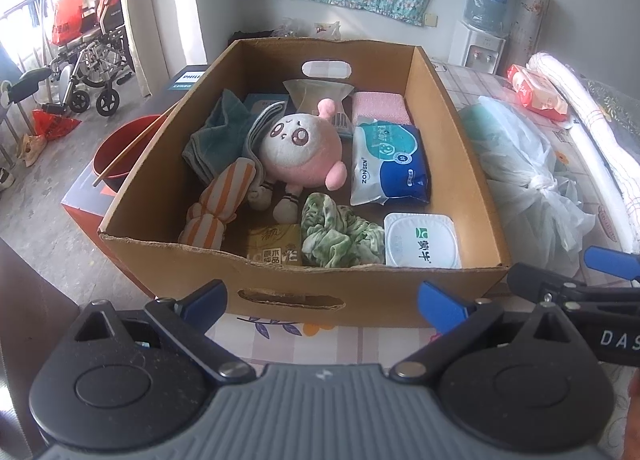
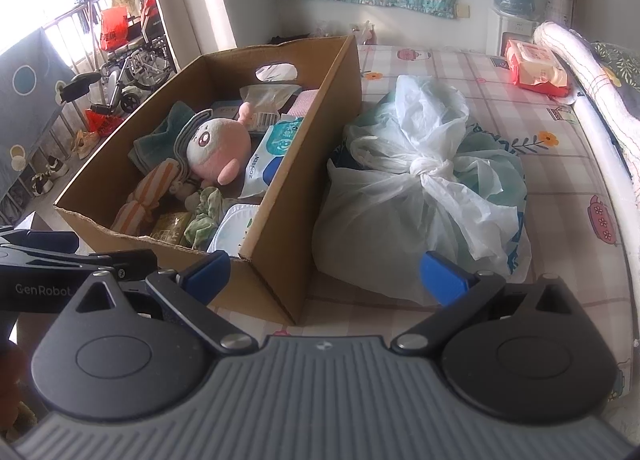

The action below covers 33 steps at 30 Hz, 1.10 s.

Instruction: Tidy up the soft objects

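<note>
Cardboard box (image 1: 280, 284) on a patterned tablecloth (image 2: 560, 195), taken as landmark. Inside the box: pink plush toy (image 1: 298, 149) at centre; teal cloth (image 1: 218, 131) toward the box's left wall; orange-striped cloth (image 1: 218, 205) and green scrunchie (image 1: 336, 234) near the front wall; wet-wipes pack (image 1: 388, 163) toward the right wall. Knotted plastic bag (image 2: 424, 195) lies just beside the box's right wall. Left gripper (image 1: 322, 306) and right gripper (image 2: 324, 274) hover before the front wall, jaws spread wide, holding nothing.
</note>
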Available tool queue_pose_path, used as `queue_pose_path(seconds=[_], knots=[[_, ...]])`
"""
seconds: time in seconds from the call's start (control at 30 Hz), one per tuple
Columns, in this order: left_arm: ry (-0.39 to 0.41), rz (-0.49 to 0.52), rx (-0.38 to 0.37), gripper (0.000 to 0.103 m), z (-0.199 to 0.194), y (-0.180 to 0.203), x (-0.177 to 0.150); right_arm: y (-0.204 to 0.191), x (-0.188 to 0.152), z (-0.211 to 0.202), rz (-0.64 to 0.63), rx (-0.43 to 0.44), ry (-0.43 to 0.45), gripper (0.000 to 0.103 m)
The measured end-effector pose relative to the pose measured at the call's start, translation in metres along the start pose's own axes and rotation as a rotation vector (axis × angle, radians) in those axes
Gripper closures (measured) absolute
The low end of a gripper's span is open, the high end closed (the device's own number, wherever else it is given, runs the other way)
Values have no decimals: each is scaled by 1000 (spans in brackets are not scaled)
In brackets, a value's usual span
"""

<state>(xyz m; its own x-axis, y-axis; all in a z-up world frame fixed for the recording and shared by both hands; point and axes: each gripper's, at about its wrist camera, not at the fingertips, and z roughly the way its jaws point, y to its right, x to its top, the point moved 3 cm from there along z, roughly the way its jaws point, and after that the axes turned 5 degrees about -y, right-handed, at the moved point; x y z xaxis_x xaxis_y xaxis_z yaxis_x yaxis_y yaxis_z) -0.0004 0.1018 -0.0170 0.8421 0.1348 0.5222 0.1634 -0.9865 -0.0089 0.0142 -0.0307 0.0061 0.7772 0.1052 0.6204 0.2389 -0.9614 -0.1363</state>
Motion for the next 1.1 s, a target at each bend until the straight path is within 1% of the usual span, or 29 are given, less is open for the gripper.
queue_pose_path(seconds=[0.57, 1.1], knots=[[-52, -2, 12, 3, 11, -3, -2, -2, -2, 15, 0, 10, -52, 1], [-61, -3, 13, 3, 12, -3, -4, -2, -5, 18, 0, 11, -62, 1]])
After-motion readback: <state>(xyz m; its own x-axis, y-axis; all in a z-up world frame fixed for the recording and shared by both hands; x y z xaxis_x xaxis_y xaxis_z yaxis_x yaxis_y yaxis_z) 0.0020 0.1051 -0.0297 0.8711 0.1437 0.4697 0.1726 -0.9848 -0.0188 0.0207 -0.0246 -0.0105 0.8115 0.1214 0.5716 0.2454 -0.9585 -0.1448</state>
